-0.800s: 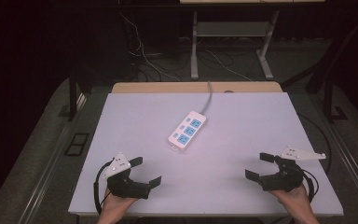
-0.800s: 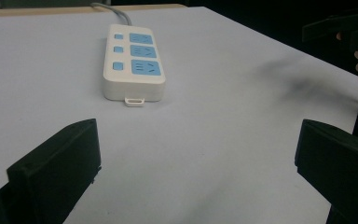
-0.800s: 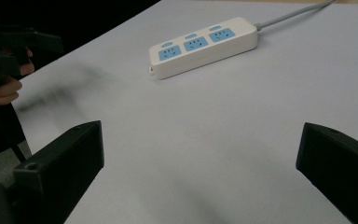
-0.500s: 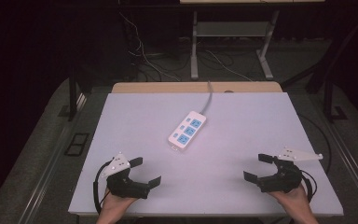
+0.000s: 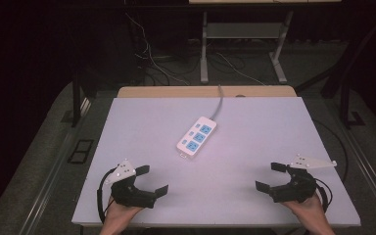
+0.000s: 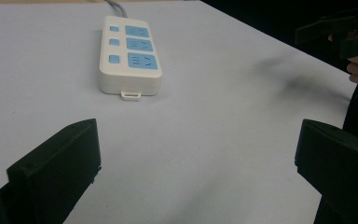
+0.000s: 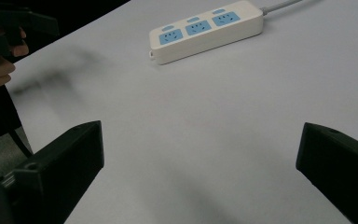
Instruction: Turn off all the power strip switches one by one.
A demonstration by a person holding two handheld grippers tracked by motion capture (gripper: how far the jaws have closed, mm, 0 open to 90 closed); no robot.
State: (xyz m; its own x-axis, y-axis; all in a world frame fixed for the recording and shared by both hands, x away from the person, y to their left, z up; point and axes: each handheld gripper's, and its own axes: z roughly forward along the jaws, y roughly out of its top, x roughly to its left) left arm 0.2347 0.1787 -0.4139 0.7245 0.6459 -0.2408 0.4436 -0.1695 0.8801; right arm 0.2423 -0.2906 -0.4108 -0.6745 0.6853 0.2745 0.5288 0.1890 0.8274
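A white power strip (image 5: pixel 196 136) lies flat near the centre of the pale, matte counter (image 5: pixel 127 147), set on a slant with its grey cable (image 5: pixel 219 100) running off toward the upper edge of the frame. Its body is a smooth, rounded plastic bar carrying three blue socket faces in a row, each with a small blue switch beside it, and a little tab juts from its near end. At the lower left of the high view the left tongs (image 5: pixel 152 181) rest just above the counter, black and blocky, jaws spread wide with nothing between them. At the lower right the right tongs (image 5: pixel 271 176) are likewise spread wide and empty. Both are well apart from the strip. The hands holding them are cut off by the bottom edge. The dark floor beyond the counter holds tangled cords, probably loose wiring, too dim to make out.
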